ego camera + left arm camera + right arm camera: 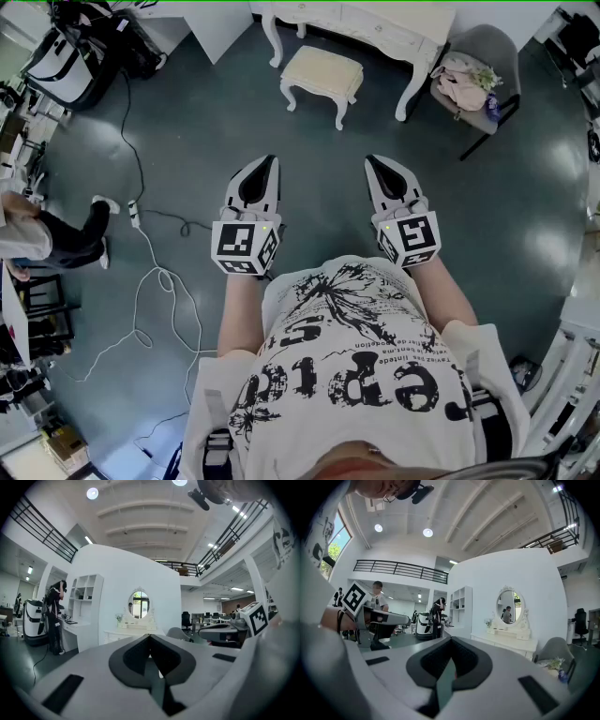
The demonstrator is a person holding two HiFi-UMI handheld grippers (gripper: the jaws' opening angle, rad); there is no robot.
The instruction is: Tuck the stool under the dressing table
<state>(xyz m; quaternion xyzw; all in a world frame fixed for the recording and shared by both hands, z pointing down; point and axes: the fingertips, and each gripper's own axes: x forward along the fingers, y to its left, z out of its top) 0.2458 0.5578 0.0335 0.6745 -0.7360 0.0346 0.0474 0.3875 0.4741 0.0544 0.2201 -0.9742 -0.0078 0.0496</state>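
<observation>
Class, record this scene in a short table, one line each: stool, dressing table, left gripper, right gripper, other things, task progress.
stool: cream, standing on the floor in front of the dressing table, not tucked under it
dressing table: white, at the top edge of the head view
left gripper: jaws together, holding nothing, apart from the stool
right gripper: jaws together, holding nothing
other things: grey chair right of the table with pink cloth on its seat; white cable on the floor at left
task progress: stool not yet touched
</observation>
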